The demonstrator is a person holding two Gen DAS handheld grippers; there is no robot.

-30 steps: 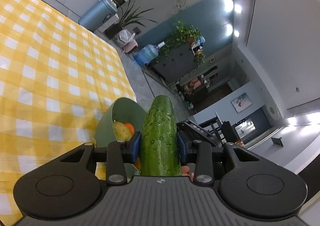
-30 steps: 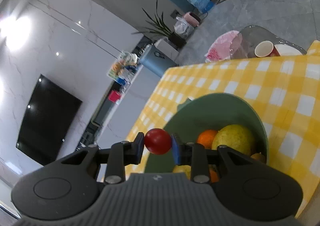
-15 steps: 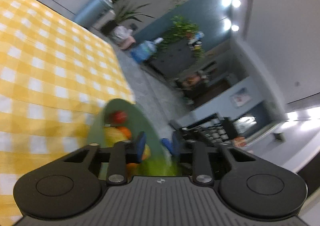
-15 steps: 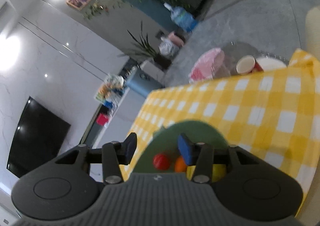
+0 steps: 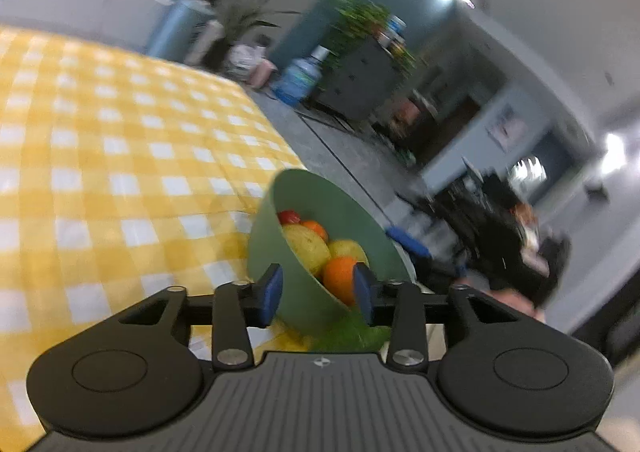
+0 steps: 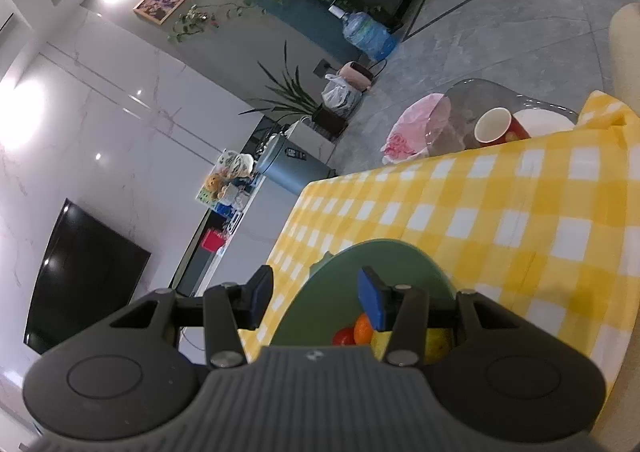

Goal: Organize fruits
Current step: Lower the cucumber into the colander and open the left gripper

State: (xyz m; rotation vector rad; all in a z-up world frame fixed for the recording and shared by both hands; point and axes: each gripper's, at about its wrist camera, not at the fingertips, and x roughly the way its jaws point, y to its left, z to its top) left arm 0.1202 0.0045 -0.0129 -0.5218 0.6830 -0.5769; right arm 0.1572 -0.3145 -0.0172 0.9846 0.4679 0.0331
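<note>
Both my left hand-held gripper (image 5: pixel 316 294) and right hand-held gripper (image 6: pixel 316 302) are spread, empty, over the round green plastic bowl (image 5: pixel 340 208) on the yellow-checked tabletop (image 5: pixel 120 156). Left view alone shows a blurred green cucumber (image 5: pixel 346 334) at 6 o'clock; its axis is unclear.

Green bowl (image 5: pixel 304 292) packed with fruit (image 5: pixel 340 276) — bare checkered tablecloth (image 5: pixel 100 180) alongside, jaws unobstructed

No legible text, brand, number or sign appears in either view. A small pale emblem (image 5: pixel 319 362) sits on the ribbed grey housing in the left wrist view, and a matching emblem (image 6: pixel 311 355) in the right wrist view; neither can be read.
</note>
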